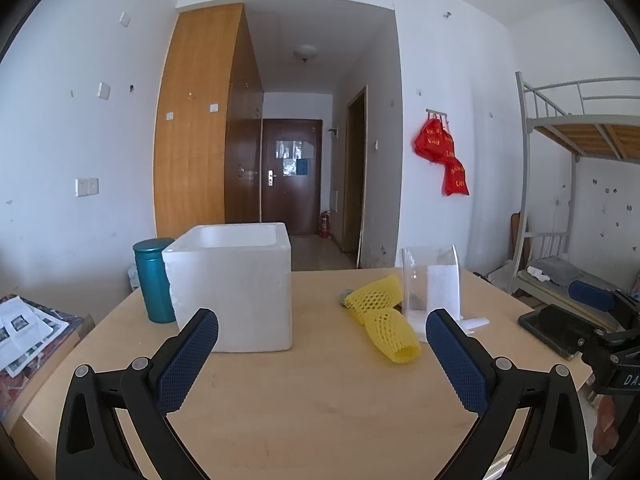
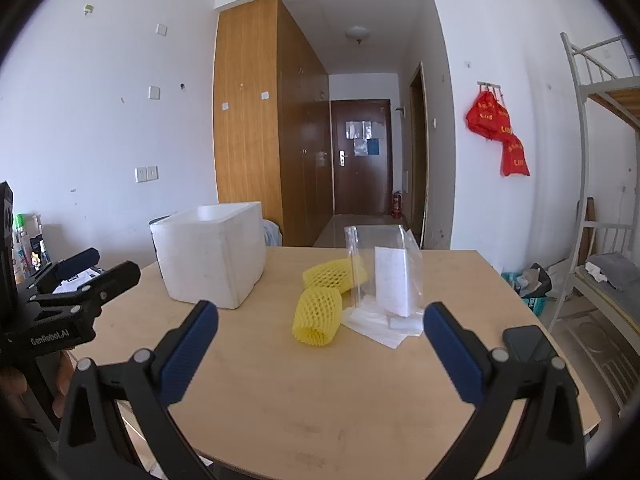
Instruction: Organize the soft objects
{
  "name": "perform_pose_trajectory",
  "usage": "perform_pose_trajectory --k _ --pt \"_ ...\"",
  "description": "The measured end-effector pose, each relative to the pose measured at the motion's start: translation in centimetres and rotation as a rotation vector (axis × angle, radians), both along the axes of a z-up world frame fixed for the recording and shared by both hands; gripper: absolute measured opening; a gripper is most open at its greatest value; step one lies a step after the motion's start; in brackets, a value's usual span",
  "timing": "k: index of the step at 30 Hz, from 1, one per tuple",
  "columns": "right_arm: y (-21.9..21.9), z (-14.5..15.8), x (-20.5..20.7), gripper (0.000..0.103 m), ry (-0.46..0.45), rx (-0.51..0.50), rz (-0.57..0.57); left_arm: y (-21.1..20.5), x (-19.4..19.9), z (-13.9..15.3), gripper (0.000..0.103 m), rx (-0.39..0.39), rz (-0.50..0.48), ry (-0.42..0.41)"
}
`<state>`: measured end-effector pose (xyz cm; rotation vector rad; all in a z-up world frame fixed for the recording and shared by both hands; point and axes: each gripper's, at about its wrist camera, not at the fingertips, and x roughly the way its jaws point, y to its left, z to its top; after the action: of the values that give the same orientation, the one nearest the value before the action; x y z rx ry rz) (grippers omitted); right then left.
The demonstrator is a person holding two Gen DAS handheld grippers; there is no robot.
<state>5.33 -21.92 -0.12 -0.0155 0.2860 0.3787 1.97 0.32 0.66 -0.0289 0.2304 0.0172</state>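
Two yellow foam net sleeves lie mid-table: the near sleeve (image 1: 394,335) (image 2: 317,317) and the far sleeve (image 1: 374,295) (image 2: 332,275), partly behind a clear plastic stand (image 1: 431,284) (image 2: 380,270). A white foam box (image 1: 236,288) (image 2: 212,254) stands open-topped to their left. White foam sheets (image 2: 380,322) lie at the stand's foot. My left gripper (image 1: 322,322) is open above the near table, empty, short of the box and sleeves. My right gripper (image 2: 320,316) is open too, empty, with the near sleeve farther off between its fingers.
A teal canister (image 1: 154,280) stands left of the box. A dark phone (image 2: 528,346) (image 1: 554,330) lies near the table's right edge. Papers (image 1: 24,326) sit on a lower surface at left. A metal bunk bed (image 2: 600,200) stands at right beyond the wooden table (image 1: 320,400).
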Motion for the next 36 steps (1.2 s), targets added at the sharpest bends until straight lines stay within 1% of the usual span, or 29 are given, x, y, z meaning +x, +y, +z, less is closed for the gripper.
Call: perform_pose_trajectory --k 8,13,24,27,33,36 --pt "0.3 0.9 2.5 0.103 0.017 -0.018 -0.004 -0.4 3.1 0.9 0.103 -0.008 -0.048 0.044" --pt "0.3 1.3 4.5 0.103 0.035 -0.018 -0.004 -0.5 5.1 1.3 0.103 -0.012 -0.057 0.063" --pt "0.5 2.3 8.5 0.103 0.082 -0.043 -0.018 -1.0 10.7 1.4 0.103 -0.024 -0.112 0.138" --pt "0.4 2.3 9.6 0.103 0.097 -0.051 -0.025 -1.1 12.1 1.0 0.103 -0.037 -0.132 0.160" --pt "0.1 2.0 12.2 0.103 0.133 -0.056 -0.024 -1.9 15.1 -0.4 0.103 -0.042 -0.176 0.238" --pt "0.1 1.6 13.2 0.103 0.146 -0.076 -0.031 -2.5 16.4 -1.1 0.103 -0.045 -0.188 0.271"
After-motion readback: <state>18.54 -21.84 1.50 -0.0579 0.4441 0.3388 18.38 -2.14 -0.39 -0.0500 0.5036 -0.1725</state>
